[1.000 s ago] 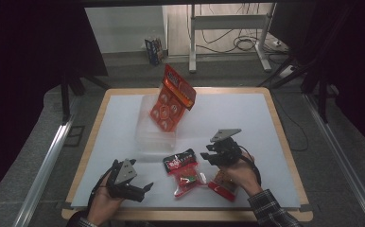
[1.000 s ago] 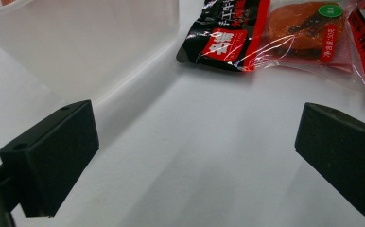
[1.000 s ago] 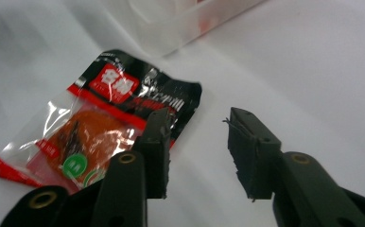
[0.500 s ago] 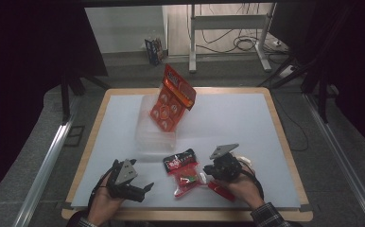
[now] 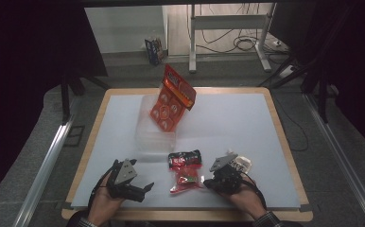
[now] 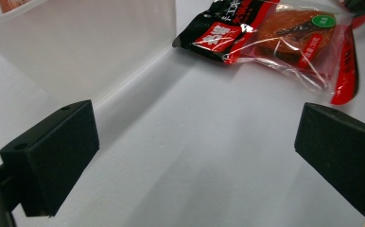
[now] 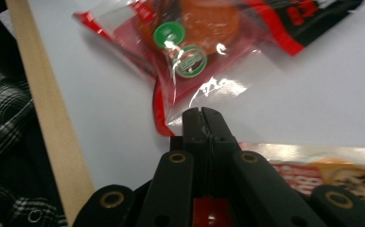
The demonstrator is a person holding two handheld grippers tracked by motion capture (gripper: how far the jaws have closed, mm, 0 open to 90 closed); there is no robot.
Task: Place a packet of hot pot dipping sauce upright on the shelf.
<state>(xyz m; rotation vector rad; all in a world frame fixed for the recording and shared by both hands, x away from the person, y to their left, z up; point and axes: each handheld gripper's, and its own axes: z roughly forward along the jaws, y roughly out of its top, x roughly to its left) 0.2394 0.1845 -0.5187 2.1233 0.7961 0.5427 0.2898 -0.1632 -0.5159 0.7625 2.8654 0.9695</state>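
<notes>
The table [image 5: 284, 156] has a flat white top with a pale wooden rim, and it carries everything. Near the middle of the surface stands a clear plastic box [image 5: 156, 135], smooth and rectangular, with thin see-through walls. A tall red packet [image 5: 171, 101] with round shapes printed on it leans out of the box toward the far edge.

Closer to the near edge lie the smaller things. A black and red glossy wrapper [image 5: 184, 158] lies just beside the box. Touching it on the near side is a clear bag [image 5: 186, 177] with red borders, crinkled and shiny, and it holds a round orange-brown snack with green stickers. A pale printed packet [image 5: 241, 163] lies under the right hand.

The right gripper [image 7: 203, 118] is near the near edge, right of the clear bag. Its jaws have just been closing and now they meet, with the thin red and clear corner of the bag at their tips; whether the film is really pinched, one cannot tell.

The left gripper [image 6: 195, 151] rests near the near left corner, jaws wide apart, holding nothing.
</notes>
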